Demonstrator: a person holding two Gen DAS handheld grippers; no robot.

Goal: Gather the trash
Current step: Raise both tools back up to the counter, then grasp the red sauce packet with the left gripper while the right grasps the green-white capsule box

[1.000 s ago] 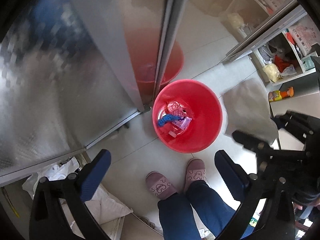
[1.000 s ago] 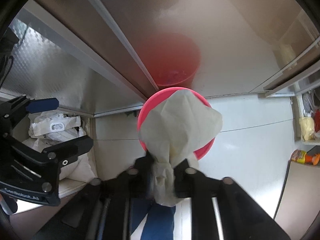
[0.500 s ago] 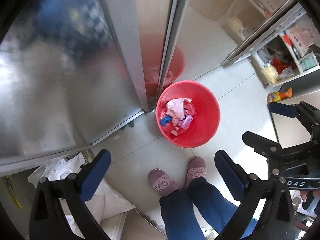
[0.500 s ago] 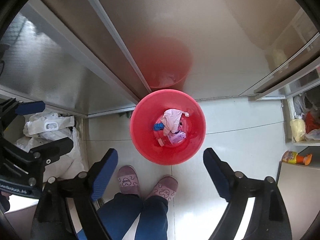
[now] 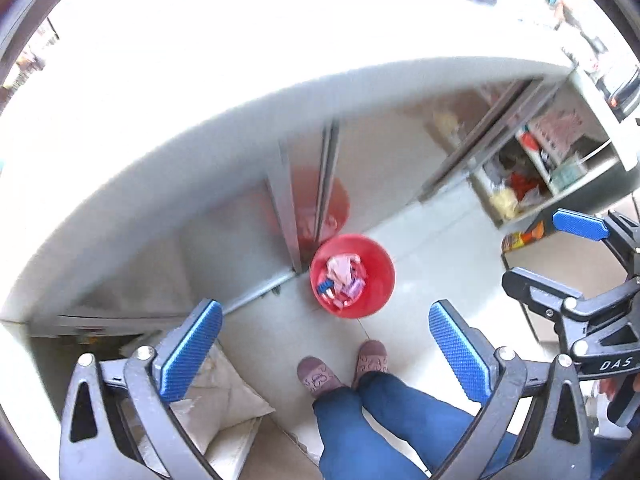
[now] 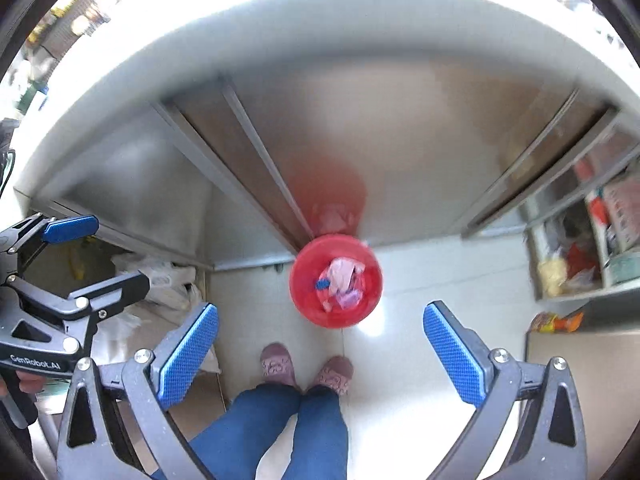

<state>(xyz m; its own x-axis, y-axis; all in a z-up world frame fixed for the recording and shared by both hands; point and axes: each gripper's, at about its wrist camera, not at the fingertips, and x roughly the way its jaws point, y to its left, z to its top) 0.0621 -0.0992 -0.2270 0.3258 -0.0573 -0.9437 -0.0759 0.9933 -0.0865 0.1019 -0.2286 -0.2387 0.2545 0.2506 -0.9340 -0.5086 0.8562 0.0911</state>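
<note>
A red bucket [image 5: 362, 302] stands on the tiled floor far below, against the steel cabinet; it also shows in the right wrist view [image 6: 308, 300]. A crumpled whitish paper [image 5: 340, 270] lies in it on top of other scraps, and shows in the right wrist view [image 6: 340, 276] too. My left gripper [image 5: 326, 344] is open and empty, high above the bucket. My right gripper [image 6: 320, 342] is open and empty, also high above it. Each gripper shows at the edge of the other's view.
A white countertop edge [image 5: 200, 140] curves above steel cabinet doors [image 6: 400, 140]. The person's slippered feet [image 5: 344, 366] stand just before the bucket. Open shelves with packets [image 5: 532, 168] are at the right. White bags [image 6: 156, 280] lie at the left on the floor.
The right gripper opened and dropped the crumpled paper into the bucket. Both grippers then rose well away from the floor, and the countertop edge came into view.
</note>
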